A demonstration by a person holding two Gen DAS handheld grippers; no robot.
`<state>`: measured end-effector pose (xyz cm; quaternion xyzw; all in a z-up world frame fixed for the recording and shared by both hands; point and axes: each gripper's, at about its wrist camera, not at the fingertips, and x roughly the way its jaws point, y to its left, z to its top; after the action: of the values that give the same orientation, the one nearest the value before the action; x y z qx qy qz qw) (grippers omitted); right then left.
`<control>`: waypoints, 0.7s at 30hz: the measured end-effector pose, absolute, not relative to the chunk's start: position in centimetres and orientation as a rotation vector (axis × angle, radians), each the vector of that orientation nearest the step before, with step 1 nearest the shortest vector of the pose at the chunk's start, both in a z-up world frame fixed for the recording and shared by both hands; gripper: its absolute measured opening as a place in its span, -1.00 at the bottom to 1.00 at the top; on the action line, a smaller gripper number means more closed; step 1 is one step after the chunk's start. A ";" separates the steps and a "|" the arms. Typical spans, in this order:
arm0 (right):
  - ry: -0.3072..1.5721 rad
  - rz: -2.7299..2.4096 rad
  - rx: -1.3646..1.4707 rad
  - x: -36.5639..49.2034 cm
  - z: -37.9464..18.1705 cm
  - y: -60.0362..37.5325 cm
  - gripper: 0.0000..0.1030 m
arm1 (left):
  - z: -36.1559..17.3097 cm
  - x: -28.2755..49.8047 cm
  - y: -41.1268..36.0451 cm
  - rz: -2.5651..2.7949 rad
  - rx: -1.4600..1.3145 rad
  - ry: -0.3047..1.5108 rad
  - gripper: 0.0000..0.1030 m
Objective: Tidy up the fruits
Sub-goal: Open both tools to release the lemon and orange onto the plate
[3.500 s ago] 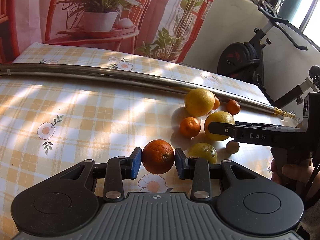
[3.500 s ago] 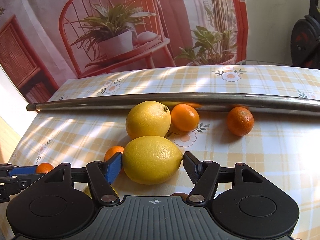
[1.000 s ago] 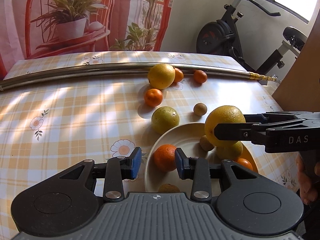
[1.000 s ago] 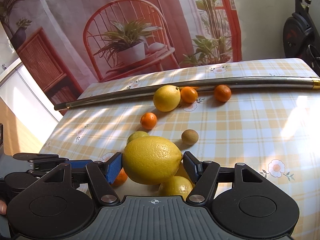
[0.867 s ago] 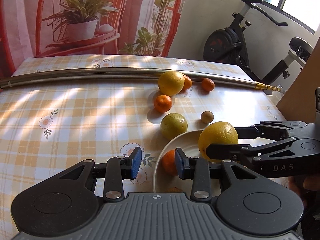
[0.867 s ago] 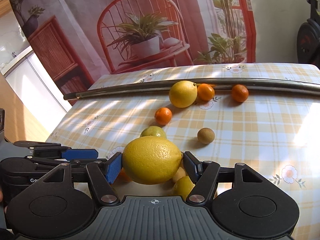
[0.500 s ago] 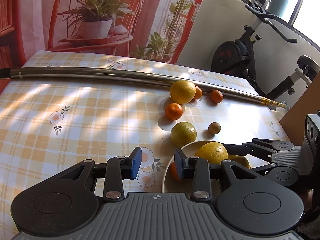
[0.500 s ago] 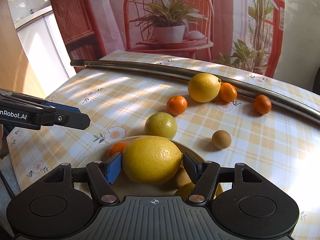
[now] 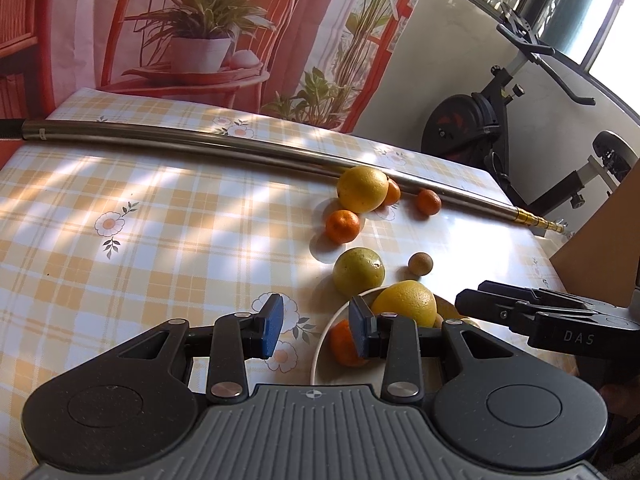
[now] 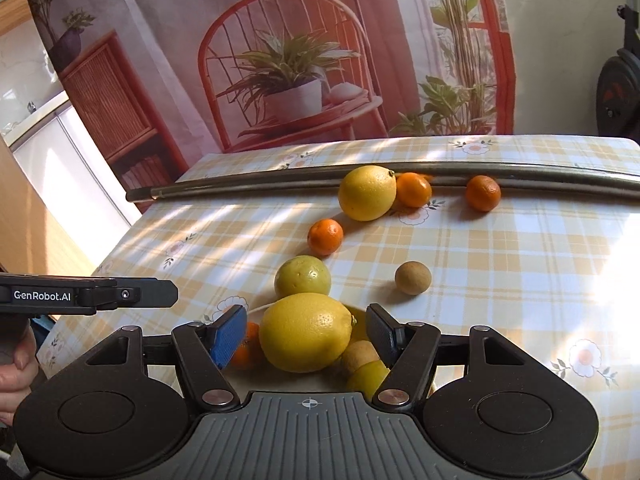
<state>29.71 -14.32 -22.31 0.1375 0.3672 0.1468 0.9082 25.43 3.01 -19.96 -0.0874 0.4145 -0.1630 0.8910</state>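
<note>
from your left wrist: your left gripper (image 9: pixel 314 325) hangs over the checked tabletop (image 9: pixel 168 224) with its jaws spread and nothing between them. its right pad sits over the rim of the plate (image 9: pixel 320 350). in the plate lie a mandarin (image 9: pixel 342 346), partly hidden behind that pad, and the big lemon (image 9: pixel 406 304). your right gripper (image 9: pixel 472 300) comes in from the right, its tips just beside the lemon; from here you cannot tell if they touch it. past the plate, a greenish lemon (image 9: pixel 359 271) touches the rim, and a small brown fruit (image 9: pixel 420 263) lies near it. further off sit another mandarin (image 9: pixel 342 226), a yellow lemon (image 9: pixel 362 189) and two more mandarins against the metal pole (image 9: pixel 200 146).

from your right wrist: your right gripper (image 10: pixel 306 334) has its jaws spread around the lemon (image 10: pixel 306 332), with a gap on both sides, widest on the right. the lemon rests in the plate with its long axis lying across the view, its stem nub pointing right. a brown fruit (image 10: pixel 360 356) and a yellow one (image 10: pixel 368 378) touch it below right. your left gripper (image 10: pixel 172 293) reaches in from the left edge.
</note>
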 end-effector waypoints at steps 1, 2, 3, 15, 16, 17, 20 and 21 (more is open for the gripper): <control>0.750 0.285 0.296 29.5 -22.1 -14.9 0.21 | -20.0 25.4 3.0 -0.338 -0.182 0.860 -0.27; 0.745 0.273 0.303 29.4 -22.0 -15.3 0.21 | -20.0 25.4 3.1 -0.336 -0.185 0.860 -0.27; 0.738 0.253 0.313 29.2 -21.9 -15.9 0.21 | -19.9 25.4 3.1 -0.334 -0.191 0.860 -0.27; 0.675 0.095 0.382 27.9 -21.1 -20.5 0.17 | -17.3 25.7 4.0 -0.305 -0.177 0.788 -0.27; 0.670 0.087 0.382 27.9 -21.0 -20.7 0.17 | -17.2 25.5 4.0 -0.304 -0.174 0.785 -0.27; 0.663 0.077 0.381 27.7 -20.9 -20.9 0.17 | -17.1 25.4 4.0 -0.304 -0.174 0.785 -0.27; 0.656 0.055 0.381 27.4 -20.7 -21.3 0.17 | -17.2 25.1 3.9 -0.309 -0.174 0.794 -0.27; 0.654 0.051 0.379 27.4 -20.6 -21.4 0.17 | -17.2 25.2 3.9 -0.308 -0.172 0.801 -0.27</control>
<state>27.37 -21.42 -20.63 0.1849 0.3193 0.0248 0.9291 25.17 3.92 -17.20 -0.0833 0.3879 -0.1494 0.9057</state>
